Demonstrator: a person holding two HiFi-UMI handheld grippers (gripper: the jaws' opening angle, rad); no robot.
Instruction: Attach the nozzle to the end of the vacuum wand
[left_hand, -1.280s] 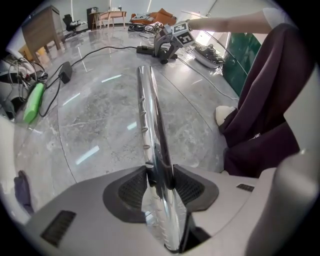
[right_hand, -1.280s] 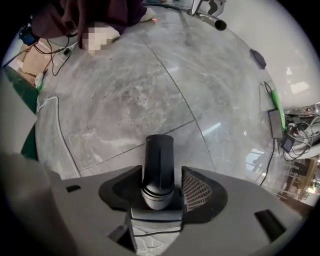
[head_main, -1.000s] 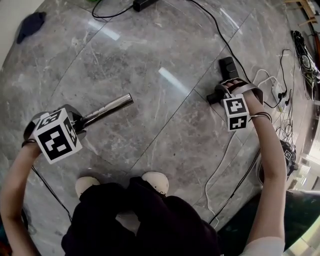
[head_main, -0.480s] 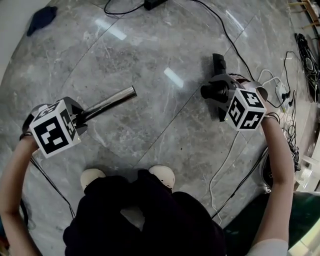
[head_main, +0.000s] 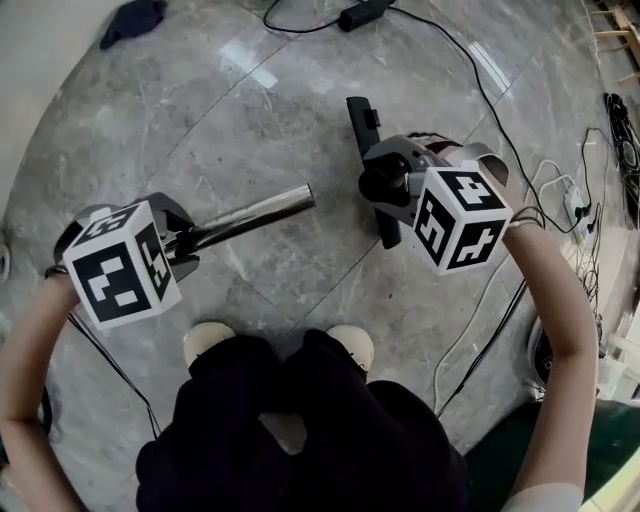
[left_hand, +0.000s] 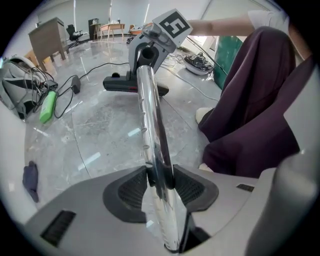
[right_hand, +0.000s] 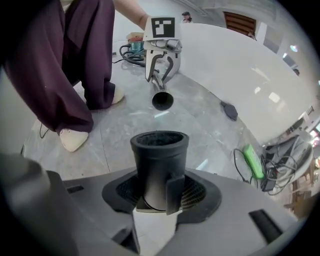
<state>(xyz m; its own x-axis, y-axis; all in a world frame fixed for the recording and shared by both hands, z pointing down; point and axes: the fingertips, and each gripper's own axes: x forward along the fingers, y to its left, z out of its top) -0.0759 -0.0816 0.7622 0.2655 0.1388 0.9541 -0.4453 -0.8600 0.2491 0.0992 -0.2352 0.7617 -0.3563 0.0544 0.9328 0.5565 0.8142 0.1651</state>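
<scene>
My left gripper (head_main: 185, 243) (left_hand: 160, 187) is shut on the chrome vacuum wand (head_main: 255, 215) (left_hand: 152, 125), whose open end (right_hand: 162, 100) points right, toward the other hand. My right gripper (head_main: 385, 190) (right_hand: 159, 192) is shut on the black nozzle (head_main: 370, 160) (right_hand: 159, 167), held above the floor. In the right gripper view the nozzle's round socket faces the wand's open mouth across a gap. In the left gripper view the nozzle's flat head (left_hand: 130, 85) shows beyond the wand tip. Wand and nozzle are apart.
Grey marble floor (head_main: 260, 110) with cables (head_main: 480, 80) and a black power brick (head_main: 360, 14) at the top. A dark cloth (head_main: 135, 18) lies top left. The person's shoes (head_main: 210, 340) and dark trousers fill the bottom centre. A green item (right_hand: 254, 161) and cable pile lie at the side.
The right gripper has lifted the nozzle off the floor and carried it left toward the wand's end. The left gripper has risen a little with the wand.
</scene>
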